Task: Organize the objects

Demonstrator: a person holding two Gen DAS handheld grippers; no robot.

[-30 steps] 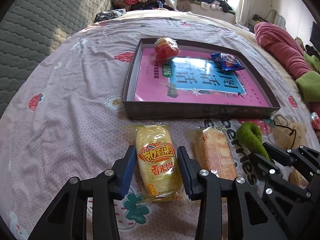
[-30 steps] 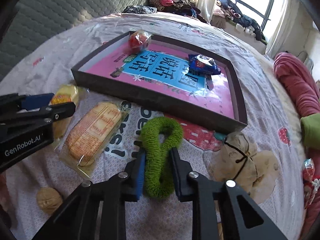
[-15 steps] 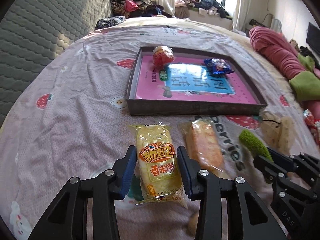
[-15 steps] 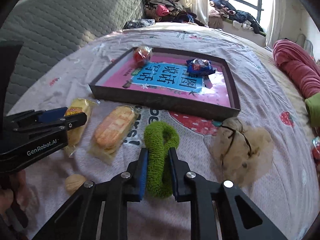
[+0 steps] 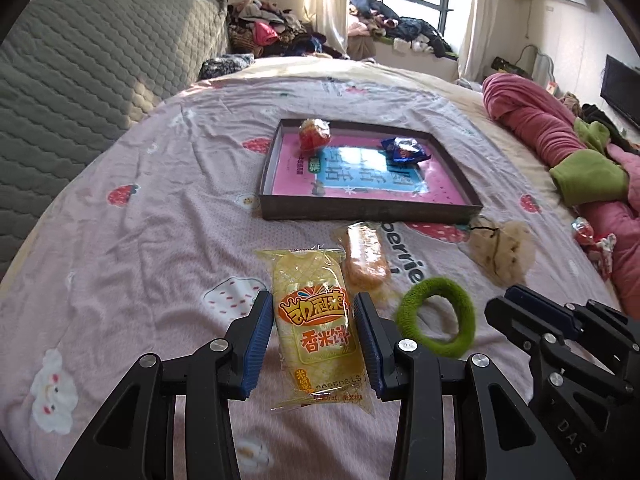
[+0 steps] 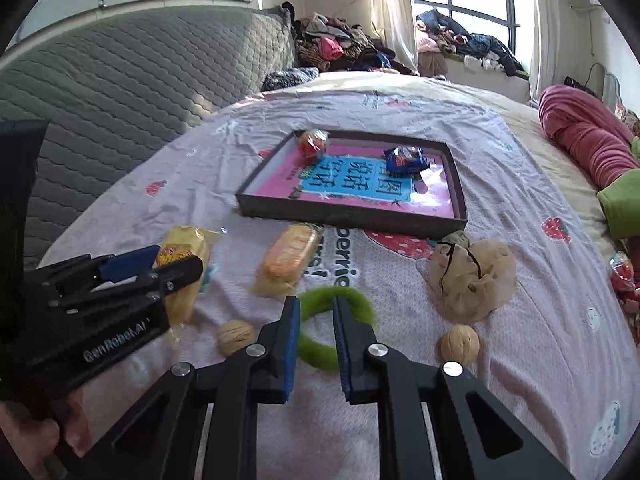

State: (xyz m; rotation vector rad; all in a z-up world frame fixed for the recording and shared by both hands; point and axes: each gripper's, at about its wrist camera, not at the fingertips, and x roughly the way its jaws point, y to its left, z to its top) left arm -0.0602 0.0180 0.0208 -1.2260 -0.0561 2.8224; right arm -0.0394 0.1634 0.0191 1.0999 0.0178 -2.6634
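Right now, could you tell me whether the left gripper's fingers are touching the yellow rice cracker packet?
Touching. In the left wrist view, both blue pads of the left gripper press against the sides of the yellow rice cracker packet, with no gap showing on either side.

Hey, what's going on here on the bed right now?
A person is tidying small items on a bed, holding a claw in each hand. The left claw is shut on a yellow rice cracker packet, and the right claw grips a green hair scrunchie. The dark tray ahead already holds a red snack and a blue packet. An orange snack packet and two walnuts lie outside it.
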